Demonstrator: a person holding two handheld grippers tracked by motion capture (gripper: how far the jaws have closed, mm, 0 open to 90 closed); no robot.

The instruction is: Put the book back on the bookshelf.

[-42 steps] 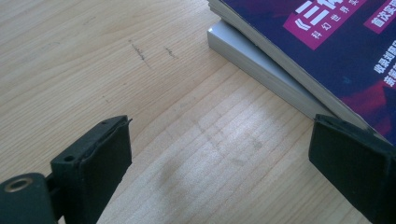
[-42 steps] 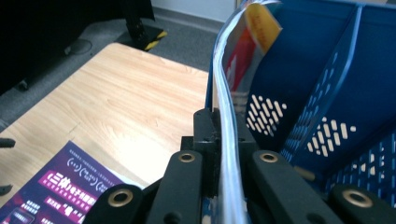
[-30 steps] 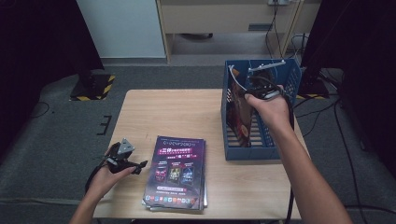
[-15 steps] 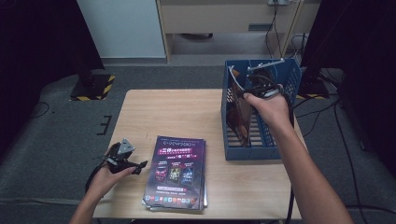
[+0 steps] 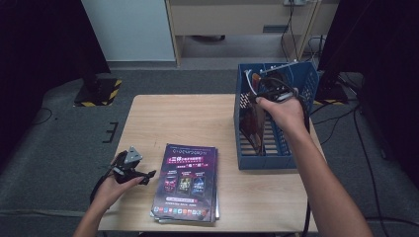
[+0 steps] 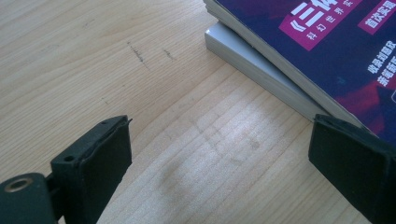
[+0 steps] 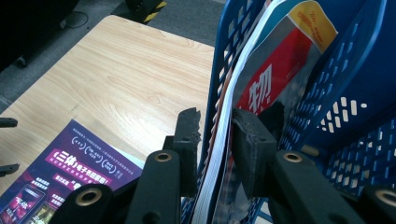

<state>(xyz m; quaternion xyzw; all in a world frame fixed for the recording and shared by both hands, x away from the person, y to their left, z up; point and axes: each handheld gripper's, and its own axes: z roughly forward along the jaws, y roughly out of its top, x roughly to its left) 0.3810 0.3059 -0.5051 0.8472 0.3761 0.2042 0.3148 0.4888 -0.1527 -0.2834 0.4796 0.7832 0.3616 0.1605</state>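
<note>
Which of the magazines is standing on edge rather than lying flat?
The red-covered magazine in the blue basket, between the right gripper jaws, which have just been opening. The purple ones lie stacked flat on the table.

Grey carpet (image 5: pixel 64 143), wooden table (image 5: pixel 168 118) — pale cabinet (image 5: pixel 131 29) behind (dim room).

We note a pale matt wood-grain table (image 5: pixel 163 123), glossy paper magazines (image 5: pixel 190 180), and a blue perforated plastic bin (image 5: pixel 301 84).
</note>
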